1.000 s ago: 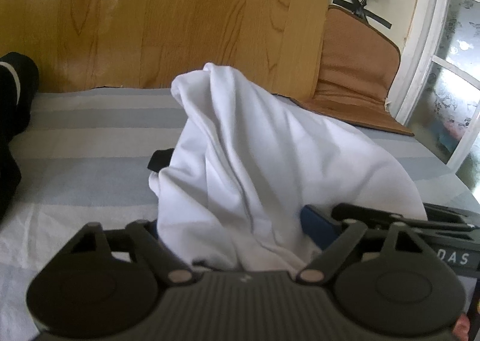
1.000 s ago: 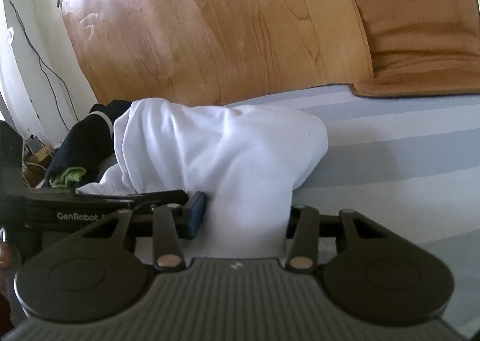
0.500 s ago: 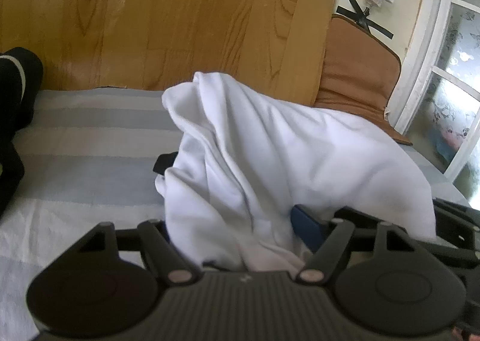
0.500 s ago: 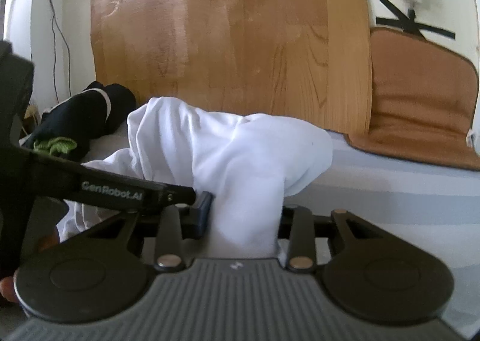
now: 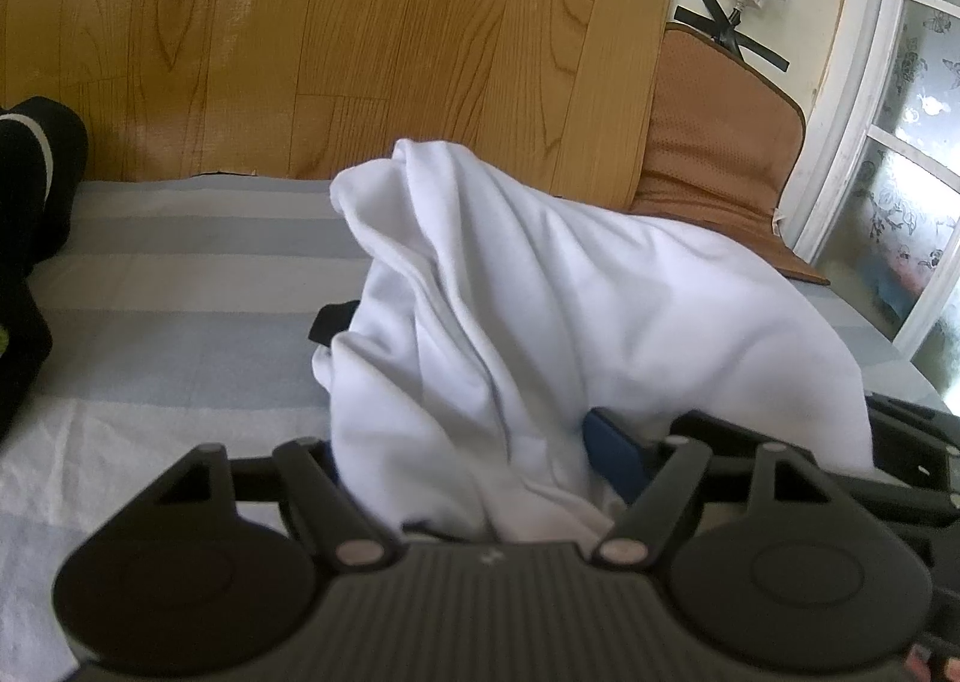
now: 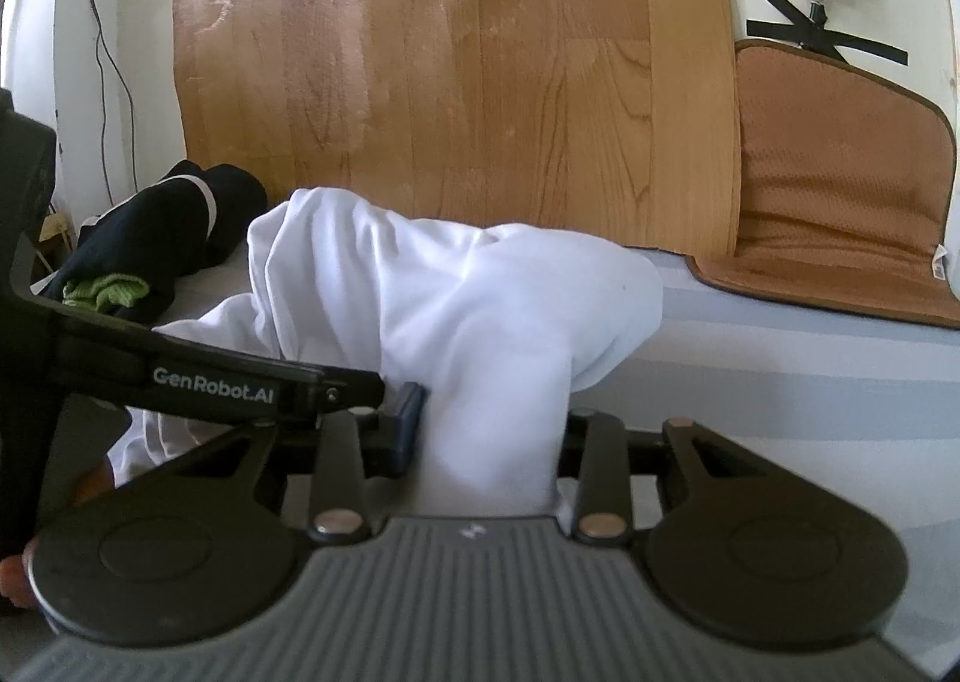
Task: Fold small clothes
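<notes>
A white garment (image 5: 540,292) is bunched into a raised heap on the striped bed sheet (image 5: 180,292). My left gripper (image 5: 474,454) is shut on its near edge. The blue pad (image 5: 612,457) presses the cloth from the right, and the other finger is hidden behind the folds. My right gripper (image 6: 489,424) is shut on another bunch of the white garment (image 6: 450,286), which fills the gap between its fingers. The two grippers sit close side by side. The left gripper's black arm (image 6: 210,382) crosses the right wrist view.
Dark clothes (image 6: 150,238) with a green piece lie at the left by the wooden headboard (image 6: 480,82). A brown cushion (image 6: 840,202) leans against the wall on the right. A window frame (image 5: 864,142) borders the bed's right side. Something small and black (image 5: 333,319) pokes out under the white heap.
My right gripper has rolled and shifted, so the headboard now stands upright in its view. The white heap has sunk a little. The left gripper has stayed in place.
</notes>
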A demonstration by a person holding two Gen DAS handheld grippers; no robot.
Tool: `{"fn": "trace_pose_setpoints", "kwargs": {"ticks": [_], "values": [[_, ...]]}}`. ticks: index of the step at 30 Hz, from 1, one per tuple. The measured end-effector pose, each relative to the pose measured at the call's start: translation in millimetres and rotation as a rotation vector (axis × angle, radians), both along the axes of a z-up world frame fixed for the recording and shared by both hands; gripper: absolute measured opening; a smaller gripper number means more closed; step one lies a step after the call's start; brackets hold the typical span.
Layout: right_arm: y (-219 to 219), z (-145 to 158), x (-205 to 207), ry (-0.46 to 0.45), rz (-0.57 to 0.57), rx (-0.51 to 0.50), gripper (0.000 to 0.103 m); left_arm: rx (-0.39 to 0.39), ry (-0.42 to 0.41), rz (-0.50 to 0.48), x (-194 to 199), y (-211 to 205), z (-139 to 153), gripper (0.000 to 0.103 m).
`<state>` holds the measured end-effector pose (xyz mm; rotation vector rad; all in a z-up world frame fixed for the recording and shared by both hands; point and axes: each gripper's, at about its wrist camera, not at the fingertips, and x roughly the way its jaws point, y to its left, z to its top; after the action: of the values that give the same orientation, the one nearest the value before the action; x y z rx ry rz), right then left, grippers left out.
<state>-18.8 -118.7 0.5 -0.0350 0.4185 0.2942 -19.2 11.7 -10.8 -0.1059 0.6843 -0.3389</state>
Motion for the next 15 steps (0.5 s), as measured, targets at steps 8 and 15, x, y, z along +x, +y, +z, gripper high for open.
{"fn": "trace_pose_setpoints", "kwargs": {"ticks": [8,15], "values": [[2,0,-5,-0.023,-0.001,-0.007,0.039,-0.002,-0.014,-0.003,-4,0,1,0.071],[-4,1,-17,-0.065,0.014,0.036,0.037,-0.017,-0.041,-0.002,-16,0,3,0.066]]}}
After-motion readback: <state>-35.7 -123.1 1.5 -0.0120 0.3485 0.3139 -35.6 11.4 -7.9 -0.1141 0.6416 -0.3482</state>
